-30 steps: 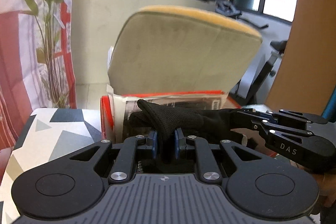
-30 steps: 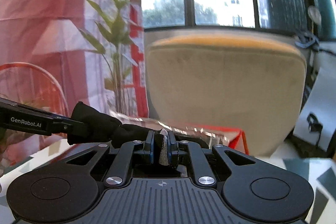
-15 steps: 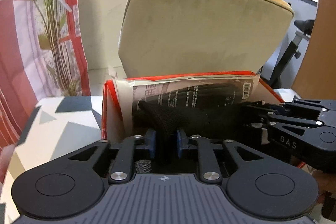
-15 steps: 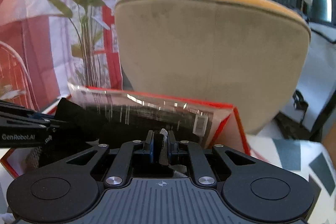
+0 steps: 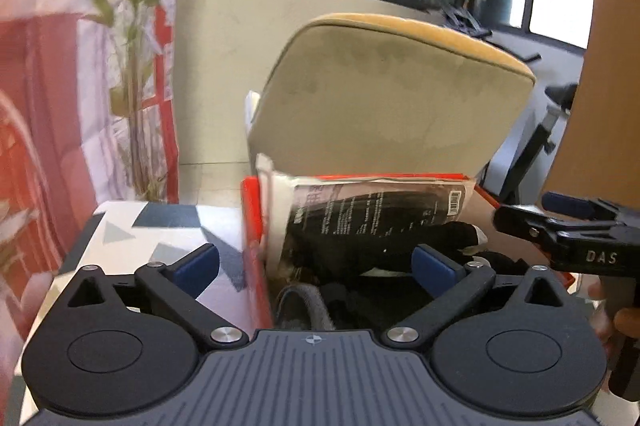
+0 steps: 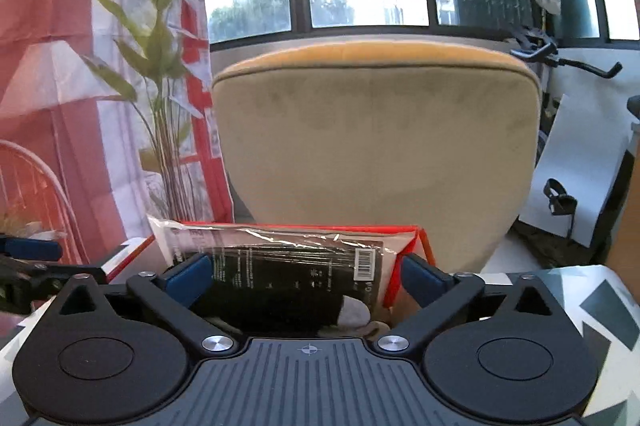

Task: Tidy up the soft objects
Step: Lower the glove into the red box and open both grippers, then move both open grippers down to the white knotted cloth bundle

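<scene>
A red open box (image 5: 251, 226) (image 6: 418, 258) stands on the patterned table. A black sock (image 5: 400, 246) (image 6: 280, 306) lies inside it, in front of a clear plastic packet with a black printed insert (image 5: 380, 210) (image 6: 288, 266) that leans on the back wall. My left gripper (image 5: 316, 264) is open, its jaws wide over the box's left side. My right gripper (image 6: 304, 280) is open over the box and also shows in the left wrist view (image 5: 560, 226). Both are empty.
A beige chair back with a yellow top edge (image 5: 384, 98) (image 6: 376, 130) stands right behind the box. A plant (image 6: 160, 66) and red-white curtain (image 5: 40, 106) are to the left. The triangle-patterned table (image 5: 152, 238) (image 6: 592, 306) extends on both sides.
Both grippers opened and let go of the black sock, which now lies in the red box. Both have drawn back a little.
</scene>
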The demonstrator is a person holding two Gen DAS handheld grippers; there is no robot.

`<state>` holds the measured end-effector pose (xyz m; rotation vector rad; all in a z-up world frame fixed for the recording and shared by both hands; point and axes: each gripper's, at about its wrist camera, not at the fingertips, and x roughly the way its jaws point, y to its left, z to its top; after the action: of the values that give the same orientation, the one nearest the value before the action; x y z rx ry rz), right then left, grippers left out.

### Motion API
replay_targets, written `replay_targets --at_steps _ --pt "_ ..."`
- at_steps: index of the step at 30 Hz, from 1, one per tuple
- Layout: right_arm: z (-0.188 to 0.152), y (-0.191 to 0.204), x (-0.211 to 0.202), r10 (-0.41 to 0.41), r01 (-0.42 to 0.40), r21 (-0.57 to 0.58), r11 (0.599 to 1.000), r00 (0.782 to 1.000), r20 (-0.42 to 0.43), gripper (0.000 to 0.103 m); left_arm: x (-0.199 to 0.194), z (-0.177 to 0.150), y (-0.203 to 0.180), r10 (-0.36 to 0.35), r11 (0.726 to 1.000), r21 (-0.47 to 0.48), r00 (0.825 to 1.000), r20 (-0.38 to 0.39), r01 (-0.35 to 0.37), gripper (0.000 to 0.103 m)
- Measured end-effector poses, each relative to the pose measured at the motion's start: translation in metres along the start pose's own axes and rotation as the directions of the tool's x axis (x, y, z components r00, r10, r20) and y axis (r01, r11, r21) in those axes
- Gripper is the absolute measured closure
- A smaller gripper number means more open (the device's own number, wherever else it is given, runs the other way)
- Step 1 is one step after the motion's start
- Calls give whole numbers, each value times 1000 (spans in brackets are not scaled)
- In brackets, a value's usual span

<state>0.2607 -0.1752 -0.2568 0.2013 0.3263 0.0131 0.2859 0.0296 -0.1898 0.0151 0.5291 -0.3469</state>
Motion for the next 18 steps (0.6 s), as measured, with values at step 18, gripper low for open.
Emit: replay_targets --at_steps 18 --pt "-86 -20 -87 -121 119 32 992 988 92 0 -52 -82 10 143 988 -73 989 49 -140 0"
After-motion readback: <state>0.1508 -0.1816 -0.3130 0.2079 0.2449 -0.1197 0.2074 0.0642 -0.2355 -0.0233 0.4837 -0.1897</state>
